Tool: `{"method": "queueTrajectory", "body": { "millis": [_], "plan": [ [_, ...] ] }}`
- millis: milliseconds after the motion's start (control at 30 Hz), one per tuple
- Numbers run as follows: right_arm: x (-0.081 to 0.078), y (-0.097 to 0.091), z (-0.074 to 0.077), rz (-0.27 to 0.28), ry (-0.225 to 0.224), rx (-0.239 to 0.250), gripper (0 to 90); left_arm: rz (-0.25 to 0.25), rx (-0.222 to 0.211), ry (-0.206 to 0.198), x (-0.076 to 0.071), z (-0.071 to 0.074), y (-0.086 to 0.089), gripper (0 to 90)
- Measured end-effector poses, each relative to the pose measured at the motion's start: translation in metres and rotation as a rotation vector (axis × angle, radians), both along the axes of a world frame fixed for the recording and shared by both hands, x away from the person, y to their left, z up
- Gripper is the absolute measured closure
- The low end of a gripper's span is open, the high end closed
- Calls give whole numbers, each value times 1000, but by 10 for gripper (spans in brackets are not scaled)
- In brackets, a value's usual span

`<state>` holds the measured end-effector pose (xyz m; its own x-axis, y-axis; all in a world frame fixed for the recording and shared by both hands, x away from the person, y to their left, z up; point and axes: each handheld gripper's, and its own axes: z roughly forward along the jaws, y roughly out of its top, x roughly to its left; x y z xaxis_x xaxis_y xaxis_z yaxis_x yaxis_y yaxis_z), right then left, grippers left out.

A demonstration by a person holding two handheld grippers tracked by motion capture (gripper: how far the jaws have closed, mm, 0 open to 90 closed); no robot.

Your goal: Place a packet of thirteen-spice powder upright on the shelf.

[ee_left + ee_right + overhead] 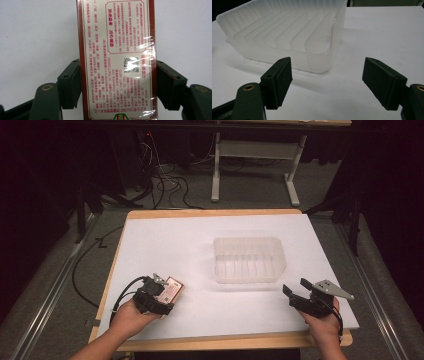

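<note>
A flat cream box with a dark red border and red print, wrapped in clear film (117,60), lies on the white table sheet at the front left (172,289). My left gripper (167,295) is shut on it, a black pad pressed against each long side (72,82). A clear ribbed plastic tray (248,260) stands empty in the middle of the table, and its near wall (287,37) faces my right gripper. My right gripper (296,287) rests at the front right, open, with bare sheet between its pads (382,80).
The white sheet (165,245) covers a wooden table whose edge (225,340) runs along the front. Beyond the far edge are cables on the floor (165,185) and a white desk frame (255,165). Metal rails run along both sides.
</note>
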<state>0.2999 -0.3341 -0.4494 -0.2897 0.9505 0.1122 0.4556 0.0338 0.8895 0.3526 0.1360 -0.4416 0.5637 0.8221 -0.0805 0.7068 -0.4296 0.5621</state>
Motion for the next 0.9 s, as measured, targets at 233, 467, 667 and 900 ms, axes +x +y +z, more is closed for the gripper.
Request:
{"method": "queueTrajectory", "body": {
  "millis": [233, 467, 667, 900],
  "plan": [
    [0, -1, 0, 0, -1, -3, 242, -112, 73, -40, -1, 4, 14, 320],
    [-1, 0, 0, 3, -6, -9, 242, -87, 12, -100, -3, 2, 18, 320],
    [-1, -1, -1, -3, -1, -6, 243, -71, -54, -148, -4, 1, 19, 321],
    [-2, -2, 0, -7, -9, -7, 244, -77, -96, -219, -7, 1, 17, 321]
  ]
}}
